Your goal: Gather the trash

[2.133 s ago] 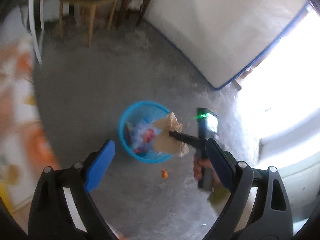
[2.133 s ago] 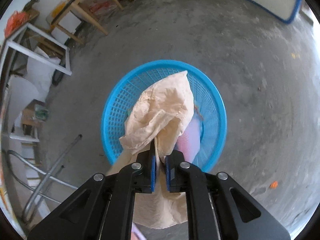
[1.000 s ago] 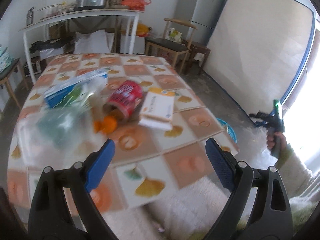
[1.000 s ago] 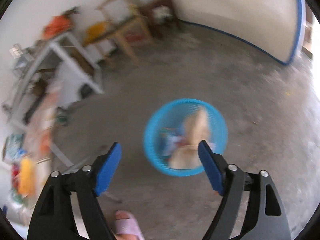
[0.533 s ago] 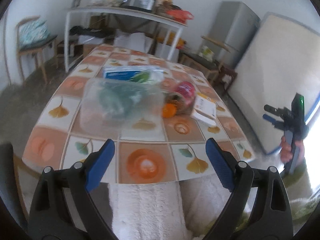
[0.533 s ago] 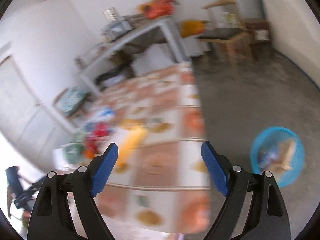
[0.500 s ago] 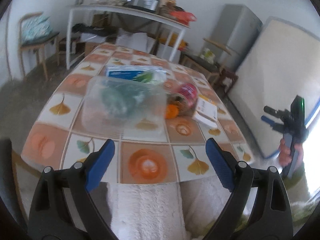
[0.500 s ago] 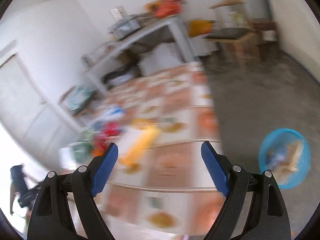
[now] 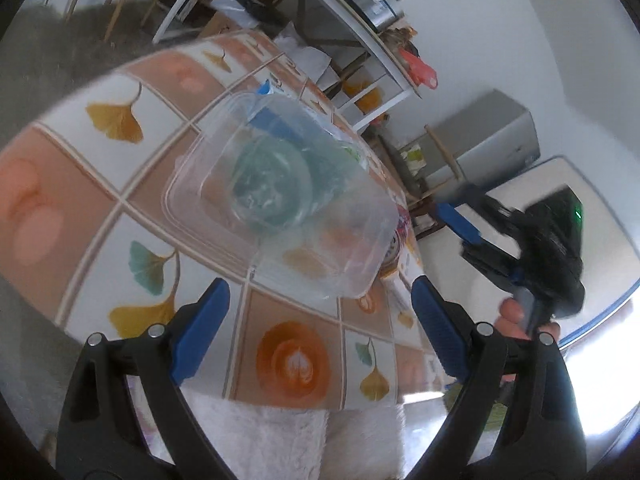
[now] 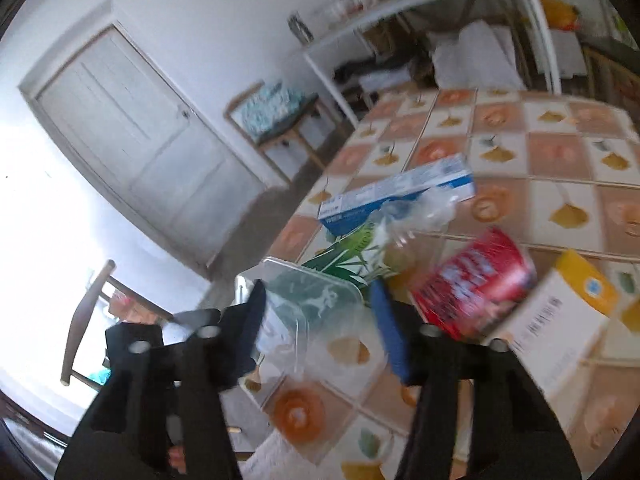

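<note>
Left wrist view shows the left hand-held gripper (image 9: 316, 320) with its jaws wide apart and nothing between them, hanging over the near edge of the counter (image 9: 292, 360), which wears a tiled cloth with leaf prints. Just ahead of it lies a clear plastic container (image 9: 276, 208), with something green and crumpled seen through it. At the right of this view the right hand-held gripper (image 9: 468, 236) comes in above the counter edge, carried by a hand (image 9: 520, 320). In the right wrist view this gripper (image 10: 320, 328) has just been closing its jaws to about half width; the container (image 10: 316, 320) shows behind the gap, but the blur does not let me say if the pads touch it, so I judge it is not yet gripped. More trash lies beside it: a blue and white box (image 10: 396, 196), a crumpled clear wrapper (image 10: 416, 216), a red can (image 10: 476, 284) on its side and a white and yellow carton (image 10: 560, 320). The step in hand seems to be the reach for the next piece of trash. The next move calls for slowing down and closing on one wall of the container, which looks thin and may bend or slip.
</note>
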Tool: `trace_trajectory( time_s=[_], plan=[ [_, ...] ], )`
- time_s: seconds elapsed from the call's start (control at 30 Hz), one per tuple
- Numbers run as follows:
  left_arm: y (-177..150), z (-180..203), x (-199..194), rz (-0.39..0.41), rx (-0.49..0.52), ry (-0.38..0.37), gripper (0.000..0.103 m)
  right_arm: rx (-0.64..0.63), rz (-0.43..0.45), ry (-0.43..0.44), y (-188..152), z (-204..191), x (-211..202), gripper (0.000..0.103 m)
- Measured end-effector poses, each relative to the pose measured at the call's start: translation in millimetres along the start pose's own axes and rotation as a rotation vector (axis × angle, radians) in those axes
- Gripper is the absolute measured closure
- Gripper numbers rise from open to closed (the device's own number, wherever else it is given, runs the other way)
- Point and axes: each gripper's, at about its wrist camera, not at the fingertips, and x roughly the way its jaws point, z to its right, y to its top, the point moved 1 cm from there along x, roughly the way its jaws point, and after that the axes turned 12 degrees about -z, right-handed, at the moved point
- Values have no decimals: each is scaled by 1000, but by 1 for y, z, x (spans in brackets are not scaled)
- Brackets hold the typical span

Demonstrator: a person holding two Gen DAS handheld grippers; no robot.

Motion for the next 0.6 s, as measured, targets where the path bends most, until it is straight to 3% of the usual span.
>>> trace_trajectory(
  time_s=[0.17,0.4,0.6],
  plan=[
    [6,-7,19,-13,-5,-49,15,4,-117,-58,17,-3,42,80],
    [11,-4,22,0,4,-116,15,38,-210,22,3,-3,55,86],
    [4,-5,12,1,-2,-117,15,60,-265,123,-15,-6,58,86]
  ],
)
